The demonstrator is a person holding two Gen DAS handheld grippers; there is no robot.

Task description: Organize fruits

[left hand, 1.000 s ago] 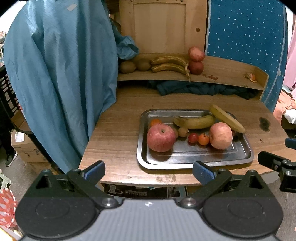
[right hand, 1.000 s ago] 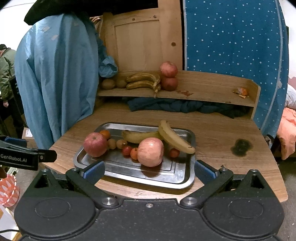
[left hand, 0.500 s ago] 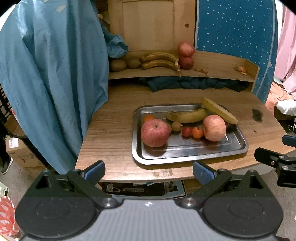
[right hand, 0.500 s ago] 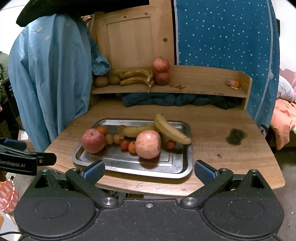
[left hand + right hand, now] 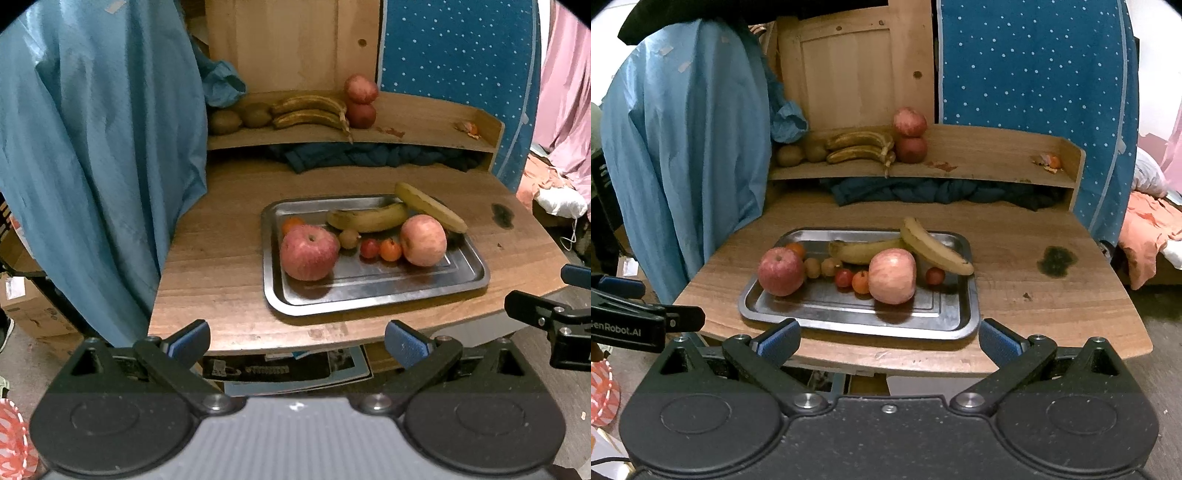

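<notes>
Lying across the tray (image 5: 964, 317), both bananas (image 5: 934, 246) run left-right; left claw (image 5: 297, 338) and right claw (image 5: 889, 338) spread empty.

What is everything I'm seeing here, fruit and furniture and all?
Rectangular steel tray: one, silver, on the round wooden table.
Large red apples in tray: two, red-pink, one at the left end, one mid-tray.
Yellow bananas in tray: two, yellow-brown, along the back, one overhanging the rim.
Small round fruits in tray: several, red, orange and brown, between the apples.
Raised wooden shelf: one, light wood, behind the table.
Shelf fruit: two brown bananas, two stacked red apples, two brown kiwis, at its left.
Blue cloth drape: one, left of the table.
Dotted blue fabric: one, back right.
Left claw: black with blue pads, open, before the table edge.
Right claw: same, open.
</notes>
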